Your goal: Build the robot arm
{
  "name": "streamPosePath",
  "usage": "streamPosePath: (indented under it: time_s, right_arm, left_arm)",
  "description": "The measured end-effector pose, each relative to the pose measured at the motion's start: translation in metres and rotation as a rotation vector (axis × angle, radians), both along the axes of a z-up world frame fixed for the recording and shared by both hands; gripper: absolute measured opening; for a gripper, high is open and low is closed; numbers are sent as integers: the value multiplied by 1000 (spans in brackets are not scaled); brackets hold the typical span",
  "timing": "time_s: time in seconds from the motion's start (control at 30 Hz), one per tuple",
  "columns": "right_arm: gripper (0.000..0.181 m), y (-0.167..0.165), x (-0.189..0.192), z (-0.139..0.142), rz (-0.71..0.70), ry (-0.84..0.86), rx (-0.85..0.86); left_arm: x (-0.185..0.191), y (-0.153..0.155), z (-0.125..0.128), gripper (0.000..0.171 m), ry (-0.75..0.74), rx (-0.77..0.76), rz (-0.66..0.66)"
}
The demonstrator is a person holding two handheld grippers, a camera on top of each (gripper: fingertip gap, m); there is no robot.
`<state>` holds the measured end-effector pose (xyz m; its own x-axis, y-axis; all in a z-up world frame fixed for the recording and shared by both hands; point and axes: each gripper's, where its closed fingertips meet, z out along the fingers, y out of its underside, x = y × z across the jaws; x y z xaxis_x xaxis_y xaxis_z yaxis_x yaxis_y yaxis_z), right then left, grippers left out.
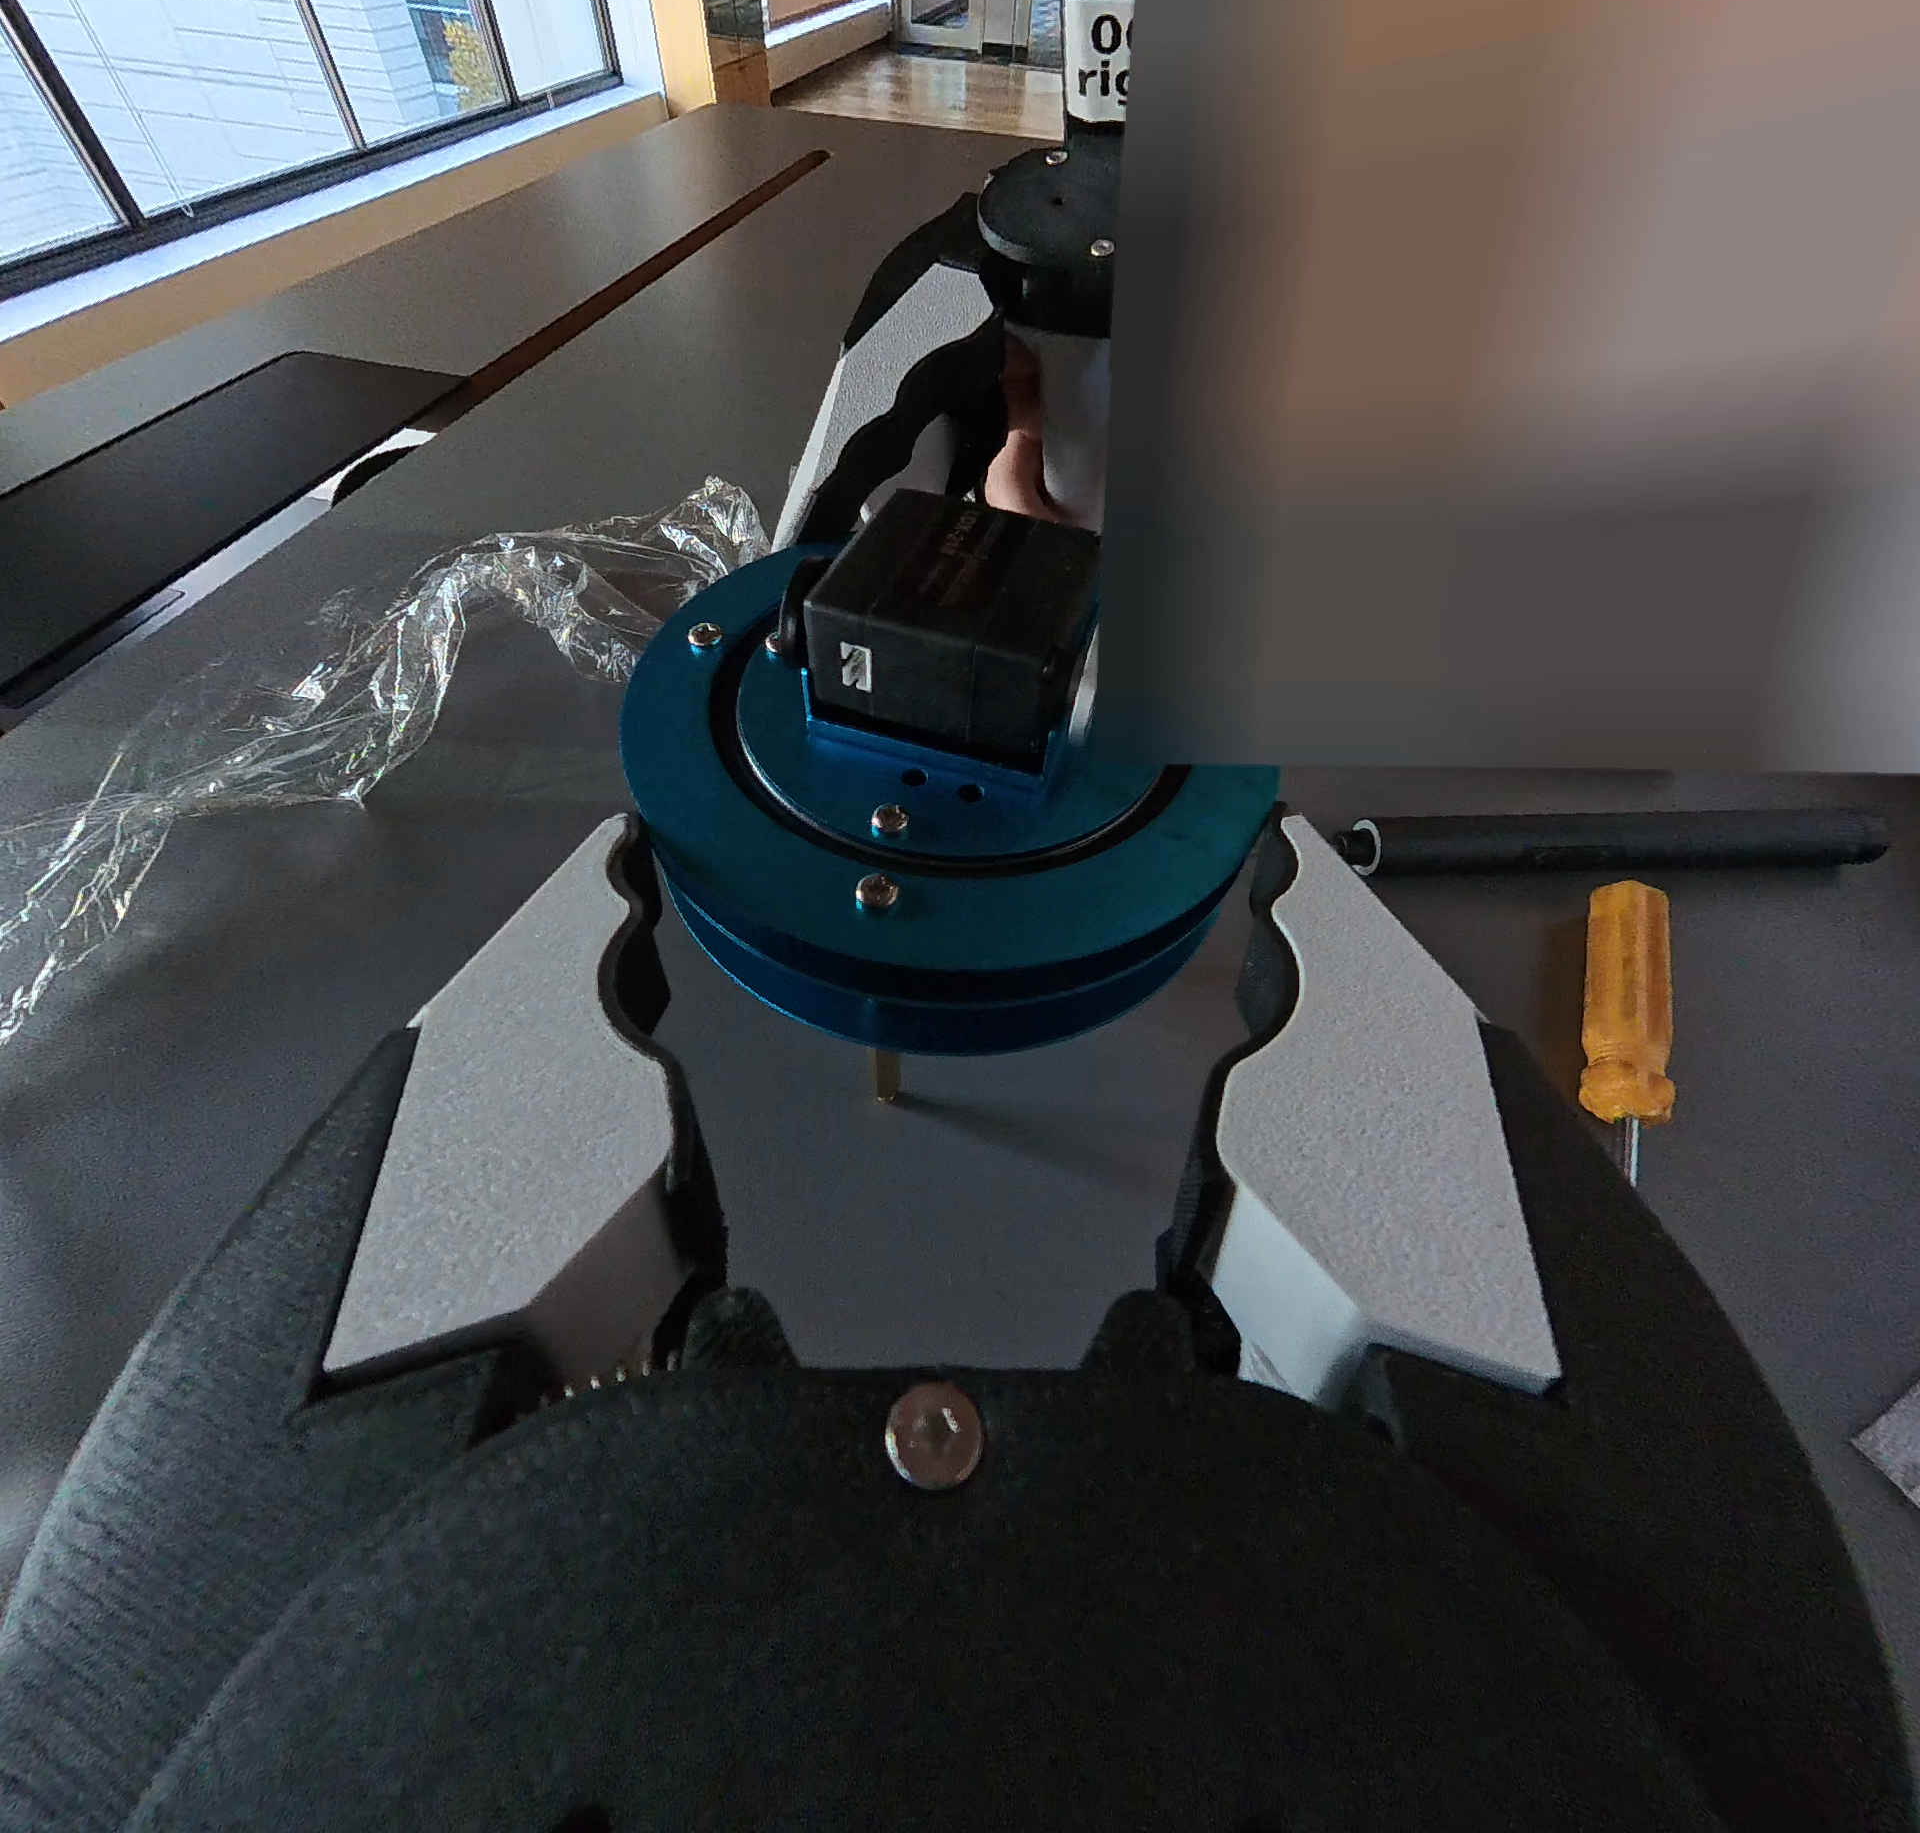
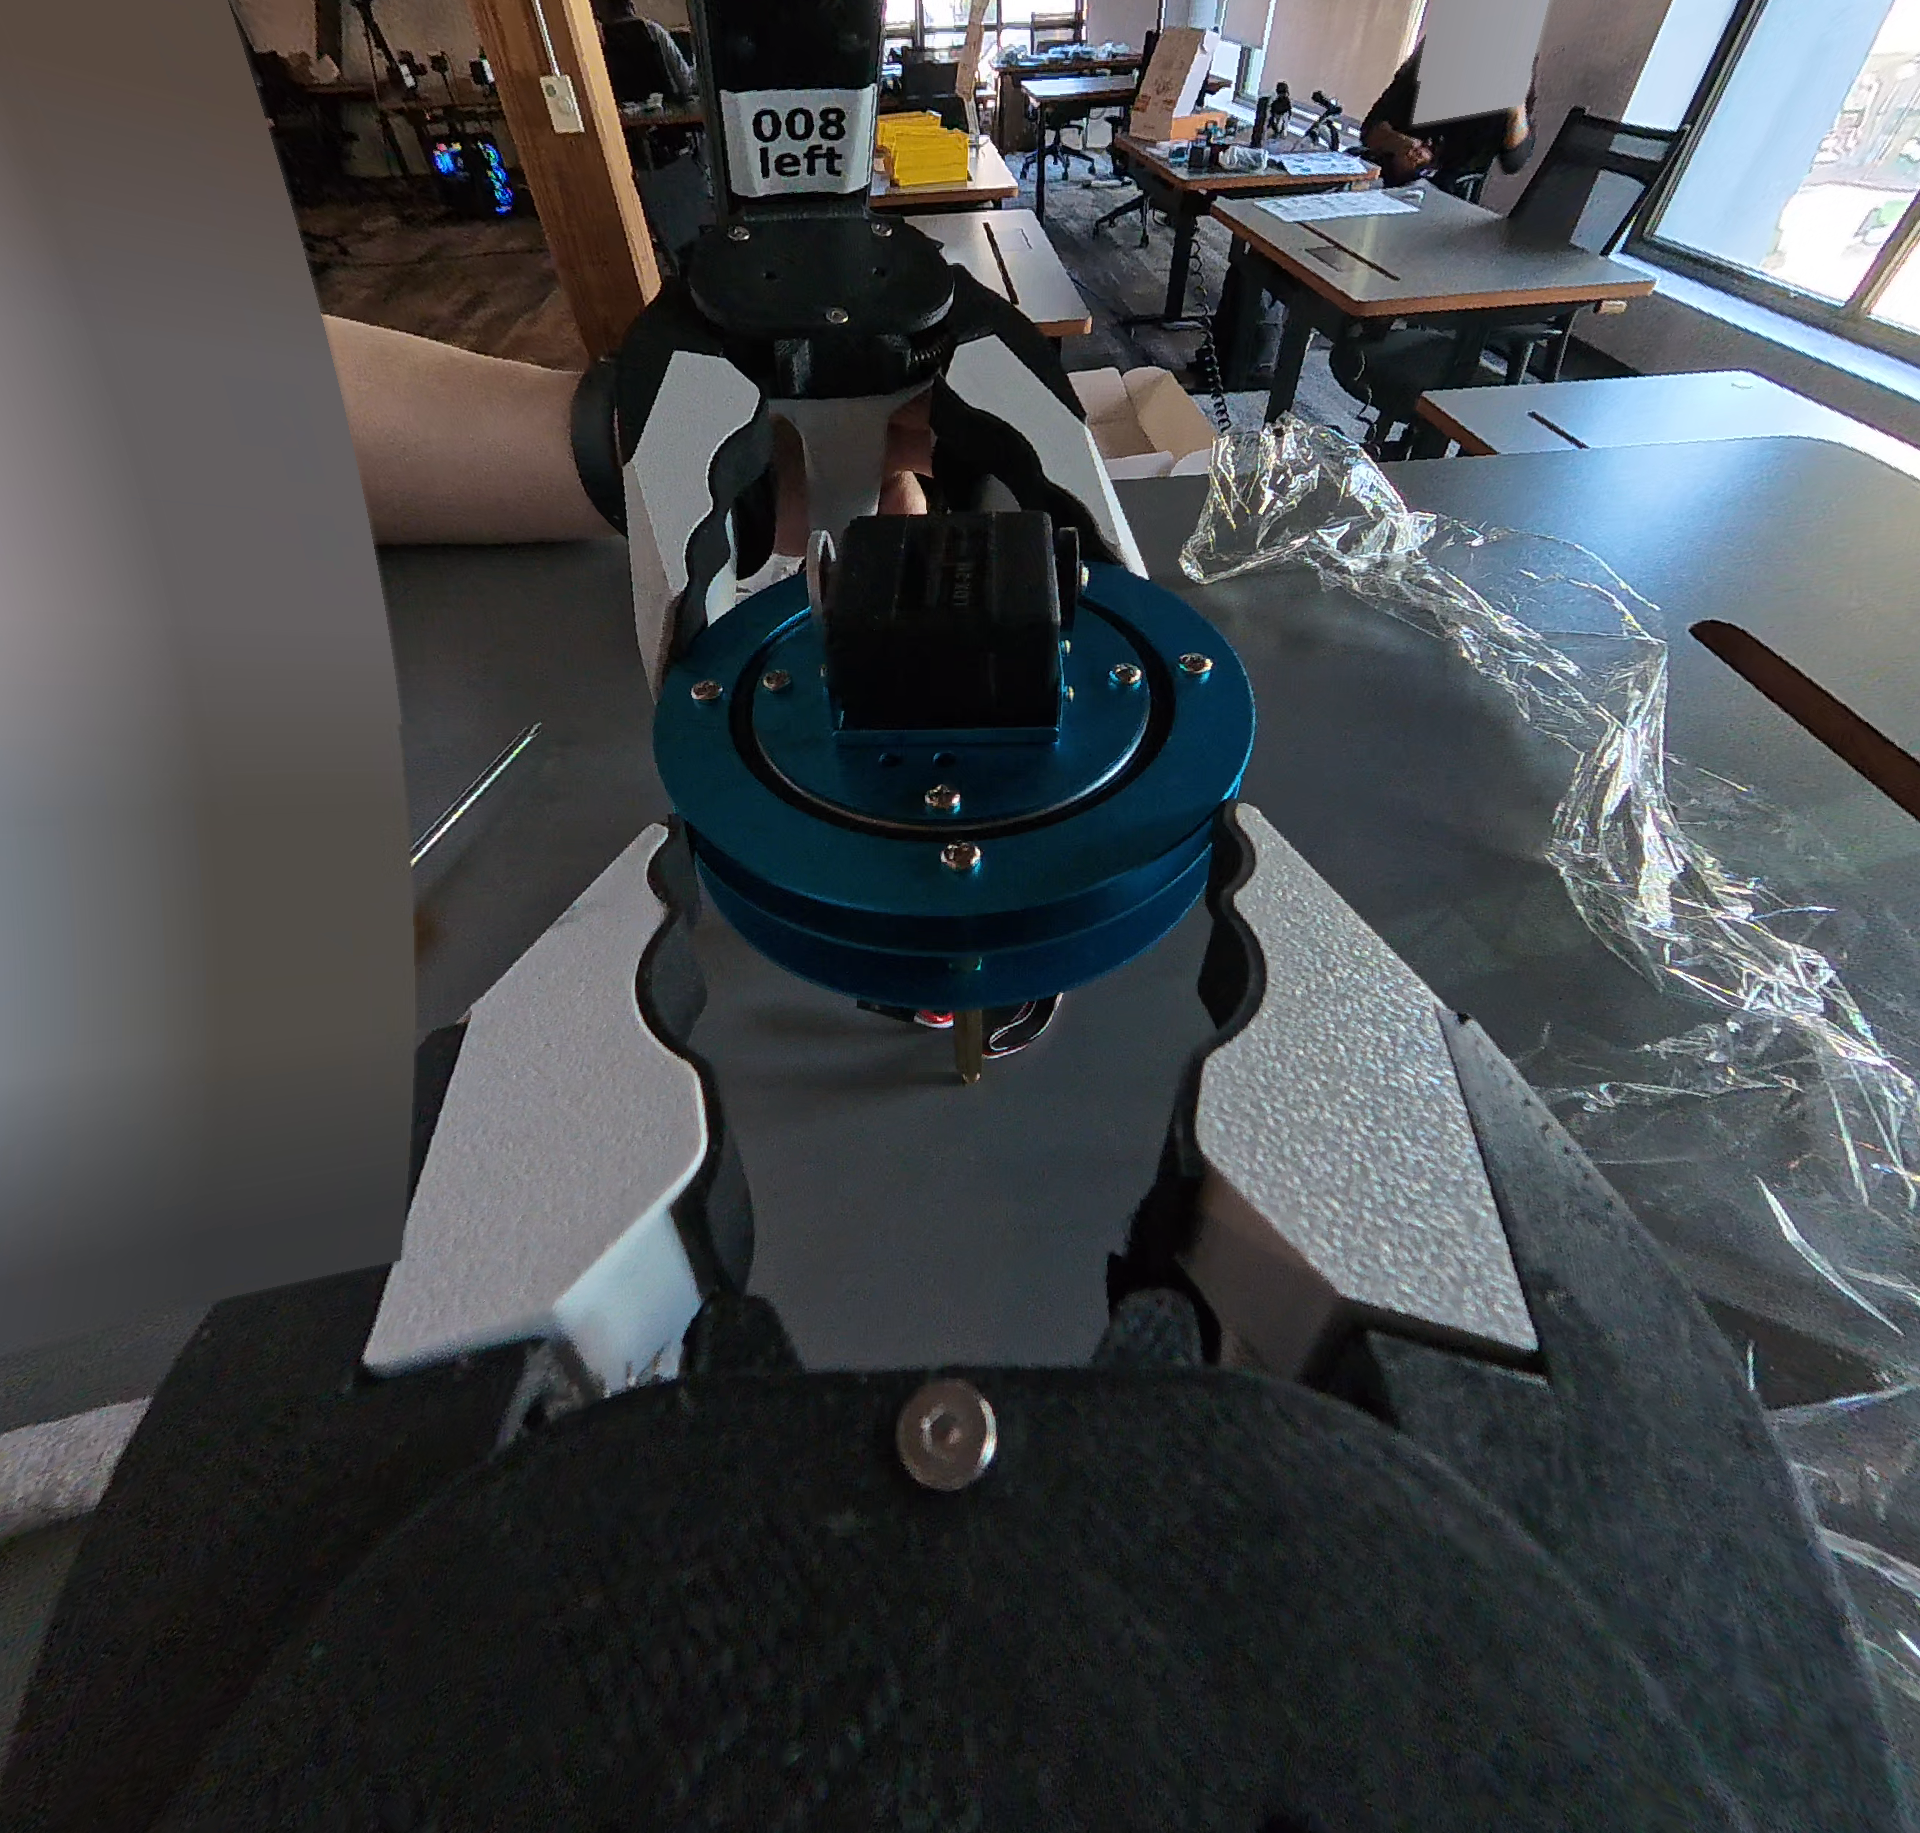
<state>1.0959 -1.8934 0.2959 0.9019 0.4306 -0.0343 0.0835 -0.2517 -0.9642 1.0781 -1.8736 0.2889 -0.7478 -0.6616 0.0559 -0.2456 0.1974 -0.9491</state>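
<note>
A blue round metal base (image 1: 935, 962) with a black box-shaped motor (image 1: 945, 630) on top stands on brass standoffs (image 1: 888, 1082) on the dark grey table (image 1: 260, 1108). My left gripper (image 1: 951, 848) has its two fingers pressed against the near sides of the base's rim. My right gripper (image 2: 951, 838) grips the same base (image 2: 951, 910) from the opposite side, with the motor (image 2: 945, 630) between the two. Each gripper shows behind the base in the other's view, the right one (image 1: 914, 412) and the left one (image 2: 862, 474). Red and black wires (image 2: 987, 1025) hang under the base.
Crumpled clear plastic film (image 1: 416, 661) lies on the table beside the base, and it also shows in the right wrist view (image 2: 1579, 744). A yellow-handled screwdriver (image 1: 1626, 994) and a black rod (image 1: 1610, 841) lie to the other side. A thin metal shaft (image 2: 473, 796) shows there too. My right fingertips sit around 5 cm from my left ones.
</note>
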Motion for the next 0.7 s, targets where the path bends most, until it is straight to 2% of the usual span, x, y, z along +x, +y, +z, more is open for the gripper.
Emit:
streamPosePath:
  time_s: [0.3,0.5,0.7]
  right_arm:
    - [98,0,-1,0,2,5,-3]
    - [102,1,-3,-3,11,-47,-2]
    - [102,4,-4,-2,-7,-40,1]
  left_arm:
    - [-1,0,0,113,-7,6,6]
    - [-3,3,-1,109,-53,89,29]
    - [-3,3,0,109,-38,63,35]
